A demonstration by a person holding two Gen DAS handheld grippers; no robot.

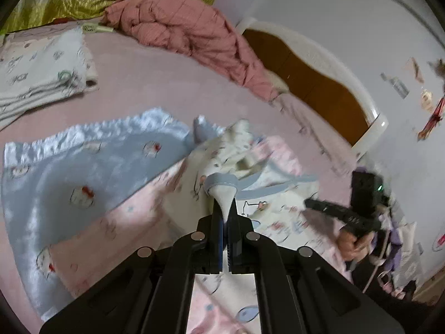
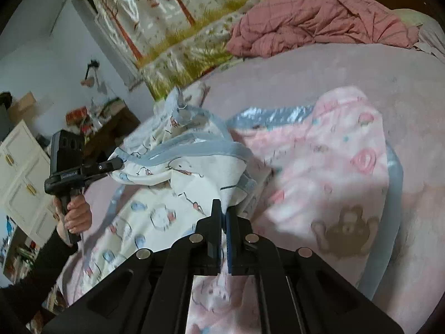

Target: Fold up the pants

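The pants (image 1: 250, 164) are cream with a cartoon print and light blue bands, and they lie bunched on the bed. My left gripper (image 1: 225, 208) is shut on a blue-banded edge of them, and the cloth rises in a peak between the pads. In the right wrist view this same gripper (image 2: 121, 164) pulls the pants (image 2: 194, 172) up at the left, held by a hand (image 2: 78, 214). My right gripper (image 2: 222, 208) is shut on a fold of the cream cloth. It shows blurred at the right (image 1: 307, 203) in the left wrist view.
Under the pants lies a blanket, blue satin (image 1: 83, 167) on one side and pink fleece (image 2: 333, 167) on the other. A pink quilt heap (image 1: 180, 25) and a folded white stack (image 1: 41, 78) sit further back. The brown headboard (image 1: 306, 78) bounds the bed. A white cabinet (image 2: 22, 172) stands beside it.
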